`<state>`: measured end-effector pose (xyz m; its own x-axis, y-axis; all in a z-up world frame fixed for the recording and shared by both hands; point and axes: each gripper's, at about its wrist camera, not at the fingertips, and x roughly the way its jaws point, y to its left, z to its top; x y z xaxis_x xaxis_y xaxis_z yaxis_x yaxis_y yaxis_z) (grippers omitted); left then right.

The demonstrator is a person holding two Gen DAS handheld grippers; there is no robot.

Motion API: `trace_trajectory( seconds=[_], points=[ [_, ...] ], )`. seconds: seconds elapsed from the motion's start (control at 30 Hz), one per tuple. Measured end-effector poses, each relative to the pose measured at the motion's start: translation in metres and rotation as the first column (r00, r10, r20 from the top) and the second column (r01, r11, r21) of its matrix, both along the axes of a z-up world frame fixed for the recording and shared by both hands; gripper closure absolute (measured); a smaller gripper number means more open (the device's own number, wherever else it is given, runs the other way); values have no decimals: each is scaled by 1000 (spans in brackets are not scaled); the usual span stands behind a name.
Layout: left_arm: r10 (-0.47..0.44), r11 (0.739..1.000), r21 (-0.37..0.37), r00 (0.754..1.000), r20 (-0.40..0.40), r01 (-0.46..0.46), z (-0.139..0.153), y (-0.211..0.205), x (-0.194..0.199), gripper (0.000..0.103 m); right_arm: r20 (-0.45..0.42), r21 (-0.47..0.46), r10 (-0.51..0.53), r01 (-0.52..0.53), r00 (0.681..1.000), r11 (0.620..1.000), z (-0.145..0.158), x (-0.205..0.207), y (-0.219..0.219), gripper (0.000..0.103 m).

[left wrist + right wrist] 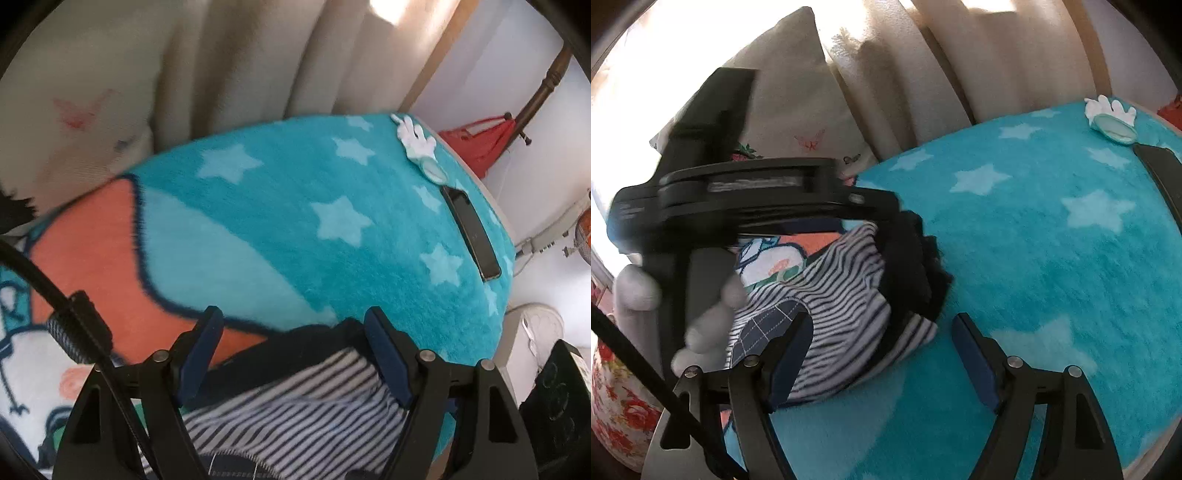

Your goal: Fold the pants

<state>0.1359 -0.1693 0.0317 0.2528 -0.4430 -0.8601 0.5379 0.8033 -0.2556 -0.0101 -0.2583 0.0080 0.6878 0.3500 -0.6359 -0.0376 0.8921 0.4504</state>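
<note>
Now, pants (846, 295): striped, bunched on blue star blanket (1052, 258)
Left gripper (295, 354): released above them
Right gripper (882, 358): released

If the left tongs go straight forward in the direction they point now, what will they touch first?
Most likely the striped pants. The left tongs are open and angled down, with the striped cloth and its dark band directly between and below the fingers. The teal star blanket lies beyond. Depth is unclear, so contact may be very near.
</note>
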Motion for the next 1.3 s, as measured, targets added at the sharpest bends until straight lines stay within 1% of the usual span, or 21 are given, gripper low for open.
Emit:
trace_trajectory(
  seconds=[0.1, 0.13, 0.17, 0.2, 0.23, 0.27, 0.3, 0.4, 0.5, 0.6, 0.73, 0.83, 0.9, 0.93, 1.0, 1.07, 1.1, 1.13, 1.2, 1.27, 1.3],
  points=[
    [-8, 1000, -1, 999, -43, 8, -11, -4, 7, 25, 25, 4, -9, 9, 1000, 1000, -1, 1, 2, 22],
    [-17, 1000, 0, 997, -76, 17, -17, -5, 8, 27, 33, 4, -15, 15, 999, 1000, -1, 1, 3, 27],
    [-19, 1000, 4, 998, -63, 20, -17, -6, 6, 36, 43, 9, -19, 19, 999, 1000, -2, 1, 3, 33],
    [-28, 1000, -3, 998, -56, 28, -16, -6, 4, 49, 46, 11, -24, 23, 999, 1000, -2, 2, 2, 45],
    [-48, 999, -29, 995, -88, 46, -16, -6, 3, 80, 46, 13, -23, 23, 999, 1000, -3, 3, 2, 56],
    [-56, 997, -57, 990, -126, 49, -17, -4, 2, 83, 46, 22, -22, 21, 999, 1000, -2, 5, 1, 62],
    [-48, 997, -62, 991, -121, 40, -15, -2, 1, 83, 47, 37, -20, 18, 999, 999, -1, 7, -1, 68],
    [-39, 996, -88, 995, -91, 31, -6, 8, -7, 84, 81, 59, -3, -2, 997, 998, 11, 8, 0, 70],
    [5, 987, -159, 996, -89, -19, 7, 29, -12, 84, 121, 61, 45, -53, 992, 997, 27, 9, 13, 70],
    [67, 970, -226, 995, -77, -83, 22, 63, -20, 84, 149, 45, 112, -120, 982, 992, 40, 11, 35, 70],
    [169, 945, -275, 984, -57, -178, 33, 109, -31, 84, 161, 37, 216, -224, 963, 974, 47, 13, 68, 70],
    [284, 913, -294, 958, -39, -283, 34, 154, -47, 82, 145, 5, 307, -311, 941, 950, 42, 18, 102, 70],
    [343, 889, -306, 938, -43, -340, 32, 179, -57, 73, 110, -23, 373, -373, 921, 928, 34, 21, 129, 70],
    [385, 870, -316, 922, -46, -379, 31, 197, -65, 69, 81, -33, 408, -407, 909, 913, 28, 22, 143, 69],
    [435, 850, -313, 900, -40, -425, 30, 218, -77, 66, 41, -52, 452, -450, 891, 892, 23, 20, 160, 66],
    [488, 831, -301, 873, -13, -469, 33, 240, -94, 57, 55, -72, 483, -479, 874, 875, 27, 13, 165, 65],
    [505, 825, -298, 863, 6, -480, 35, 247, -102, 54, 85, -84, 481, -474, 873, 876, 37, 5, 163, 61],
    [526, 819, -292, 849, 38, -494, 38, 258, -113, 50, 111, -92, 466, -457, 878, 884, 44, 0, 158, 57],
    [550, 810, -288, 832, 72, -511, 41, 270, -126, 48, 162, -90, 403, -393, 901, 915, 60, -4, 137, 56],
    [571, 798, -293, 816, 92, -526, 41, 284, -141, 46, 176, -78, 319, -310, 931, 947, 68, 1, 115, 55],
    [581, 791, -298, 809, 93, -534, 42, 290, -145, 46, 164, -78, 275, -266, 947, 961, 68, 12, 106, 46]
  ],
)
